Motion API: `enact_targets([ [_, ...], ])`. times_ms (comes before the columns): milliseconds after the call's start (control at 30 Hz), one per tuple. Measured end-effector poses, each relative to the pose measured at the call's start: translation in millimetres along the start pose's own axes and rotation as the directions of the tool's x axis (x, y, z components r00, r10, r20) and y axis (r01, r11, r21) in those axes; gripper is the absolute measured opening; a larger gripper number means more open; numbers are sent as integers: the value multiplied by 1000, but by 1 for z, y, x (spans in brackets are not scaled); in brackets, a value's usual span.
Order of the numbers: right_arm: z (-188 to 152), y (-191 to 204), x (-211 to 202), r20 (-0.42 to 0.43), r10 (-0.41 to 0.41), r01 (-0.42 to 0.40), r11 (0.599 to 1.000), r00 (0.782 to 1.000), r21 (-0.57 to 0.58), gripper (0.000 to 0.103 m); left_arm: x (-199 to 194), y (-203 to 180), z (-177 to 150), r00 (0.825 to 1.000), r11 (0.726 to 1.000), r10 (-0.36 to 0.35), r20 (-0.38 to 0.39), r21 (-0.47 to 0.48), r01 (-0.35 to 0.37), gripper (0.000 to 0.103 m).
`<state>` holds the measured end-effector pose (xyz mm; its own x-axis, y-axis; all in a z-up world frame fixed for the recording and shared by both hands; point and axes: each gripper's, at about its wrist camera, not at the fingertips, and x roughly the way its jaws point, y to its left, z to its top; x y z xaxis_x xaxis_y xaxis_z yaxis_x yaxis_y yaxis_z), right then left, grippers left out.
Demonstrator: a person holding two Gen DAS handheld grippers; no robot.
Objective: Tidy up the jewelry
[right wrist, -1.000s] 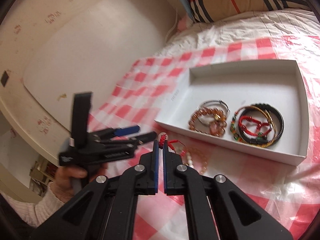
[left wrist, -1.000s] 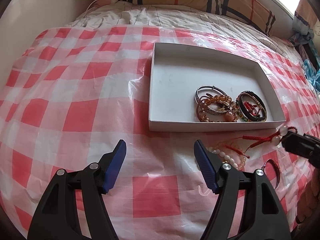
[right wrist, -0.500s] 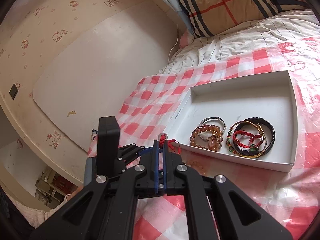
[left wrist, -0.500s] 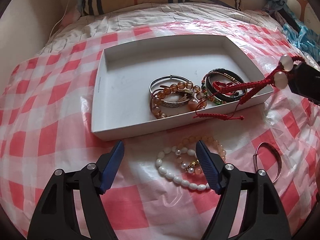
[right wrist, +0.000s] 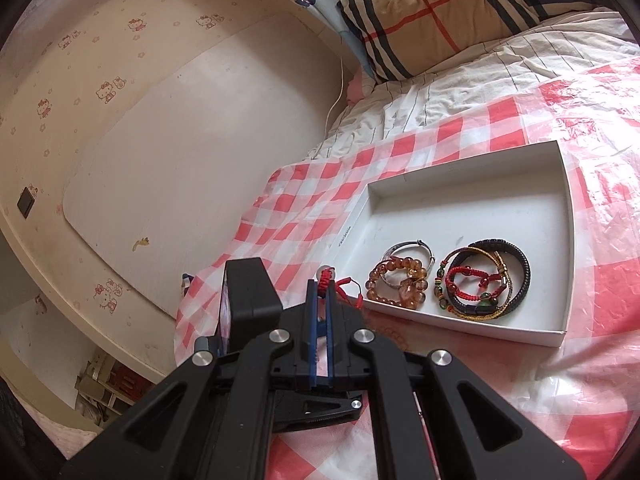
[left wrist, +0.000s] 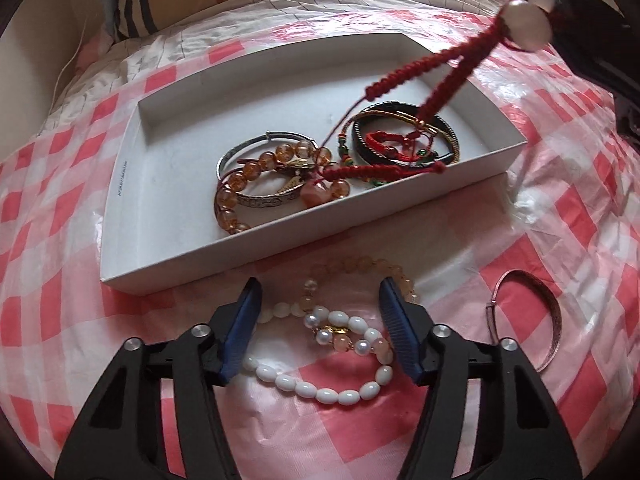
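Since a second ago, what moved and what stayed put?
The left tool came in over the white bead bracelet, its jaws just closing, not yet pressing it. The right tool, still shut on the red cord bracelet, lifted it higher. The white box and copper bangle stayed.

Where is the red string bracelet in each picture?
Left wrist view: the red string bracelet hangs at the upper right, over the white box.
Right wrist view: it is pinched at the tips of the right gripper, lower middle.
Shared landmark: the white box with bracelets inside.
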<state>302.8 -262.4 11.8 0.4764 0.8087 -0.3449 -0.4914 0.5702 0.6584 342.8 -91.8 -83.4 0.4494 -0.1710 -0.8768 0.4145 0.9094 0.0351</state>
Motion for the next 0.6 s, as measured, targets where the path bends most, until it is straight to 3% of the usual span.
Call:
enact_targets([
  [67,-1,1,0,0,0,0,1000,1000,0,4,-3,-4,-2,1000,1000,-26,-5,5,26,30],
  [233,0,-1,0,2,-3,3,1000,1000,4,4,-7,-2,-3,997,997,-71,-9,-22,71,10],
  [600,1,-2,-2,17,1,-1,1000,1000,2,4,-38,8,-1,977,975,-193,91,-95,201,7],
])
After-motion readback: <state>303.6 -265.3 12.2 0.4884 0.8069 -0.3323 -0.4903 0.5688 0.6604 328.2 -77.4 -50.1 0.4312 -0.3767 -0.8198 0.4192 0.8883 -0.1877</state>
